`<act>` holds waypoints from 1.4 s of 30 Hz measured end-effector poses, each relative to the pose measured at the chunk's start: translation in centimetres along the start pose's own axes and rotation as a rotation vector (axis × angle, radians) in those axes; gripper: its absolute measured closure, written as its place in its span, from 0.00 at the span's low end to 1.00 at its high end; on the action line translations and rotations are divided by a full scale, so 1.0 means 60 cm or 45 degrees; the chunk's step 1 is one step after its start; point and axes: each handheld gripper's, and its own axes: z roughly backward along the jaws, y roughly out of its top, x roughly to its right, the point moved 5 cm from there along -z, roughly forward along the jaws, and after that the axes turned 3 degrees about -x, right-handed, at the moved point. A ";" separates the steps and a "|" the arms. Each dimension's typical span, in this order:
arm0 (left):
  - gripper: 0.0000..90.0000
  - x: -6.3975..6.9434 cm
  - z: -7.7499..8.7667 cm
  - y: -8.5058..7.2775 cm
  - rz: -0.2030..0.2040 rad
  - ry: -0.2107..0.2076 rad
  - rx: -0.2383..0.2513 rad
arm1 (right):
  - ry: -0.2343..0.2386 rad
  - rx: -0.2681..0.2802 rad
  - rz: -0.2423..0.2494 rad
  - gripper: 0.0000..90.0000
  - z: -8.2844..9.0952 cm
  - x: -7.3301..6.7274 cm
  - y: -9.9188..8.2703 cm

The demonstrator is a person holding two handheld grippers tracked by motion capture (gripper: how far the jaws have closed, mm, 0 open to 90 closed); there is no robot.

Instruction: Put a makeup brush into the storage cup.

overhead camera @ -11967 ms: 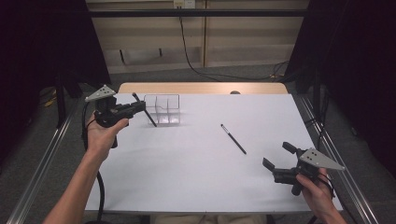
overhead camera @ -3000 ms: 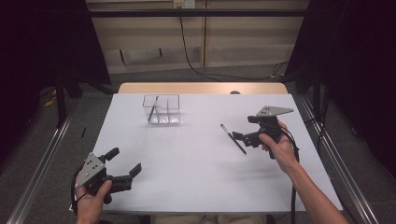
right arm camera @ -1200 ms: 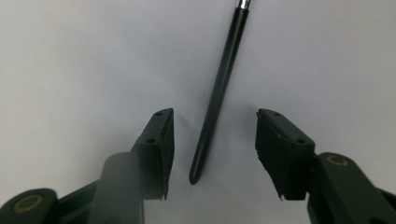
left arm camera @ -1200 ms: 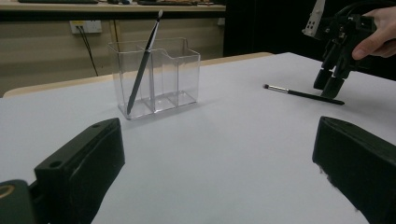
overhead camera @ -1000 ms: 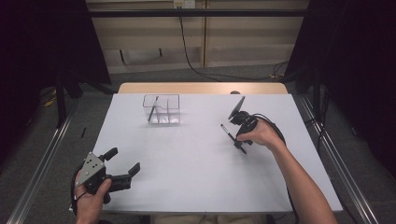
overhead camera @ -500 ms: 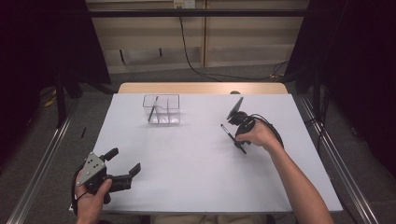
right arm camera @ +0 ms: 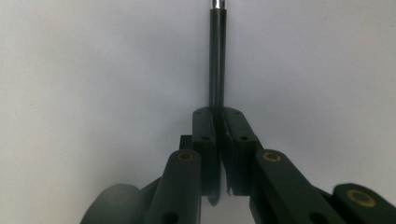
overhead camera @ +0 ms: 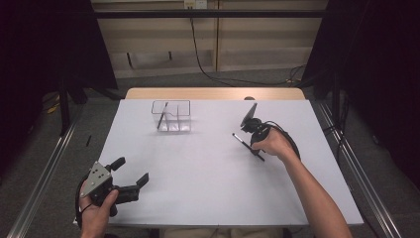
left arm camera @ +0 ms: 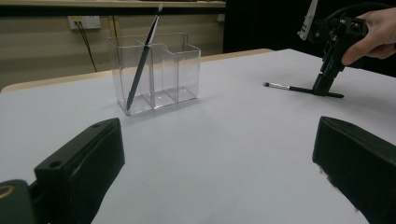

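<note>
Your right gripper (overhead camera: 253, 144) stands nose-down over the slim black makeup brush with a silver ferrule (overhead camera: 247, 146), which lies flat on the white-covered desk (overhead camera: 213, 183) at its right-centre, well apart from the clear plastic three-compartment organiser (overhead camera: 172, 115) near the far edge. The right gripper view shows your jaws closed on the black handle just behind the ferrule, the shaft running straight out between the pads. They have just been closing, with the handle between them throughout.

Your left gripper (overhead camera: 130, 184) rests at the near left corner, jaws wide apart and holding nothing. A second dark brush (left arm camera: 142, 58) leans in the organiser's left compartment, bristles up.

Handling judgement: the brush looks very light, stiff and narrow, with a smooth round handle that may roll or pivot in the pads. Your hold, somewhat toward the ferrule end, should carry it without much droop; keep clear of the soft bristle tip. Expect it to swing if you tilt sharply. The organiser is light and could slide if knocked.

Compared with three seconds ago, your right gripper has come down from beside the brush to stand directly over it, and a second ago its jaws stood wider round the handle. The brush lies where it lay, the left gripper has kept its place, and twelve seconds ago it held the dark brush at the organiser
</note>
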 end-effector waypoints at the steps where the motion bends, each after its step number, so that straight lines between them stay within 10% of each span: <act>1: 0.02 0.000 0.000 0.000 -0.002 -0.001 -0.001 | -0.001 0.004 0.001 0.94 0.000 0.001 0.000; 16: 0.02 0.000 0.000 -0.001 0.004 -0.005 -0.005 | 0.076 0.062 -0.032 0.95 0.002 0.010 -0.011; 42: 0.02 0.003 -0.001 -0.001 -0.008 -0.012 -0.010 | 0.162 0.372 -0.129 0.95 0.029 0.024 -0.043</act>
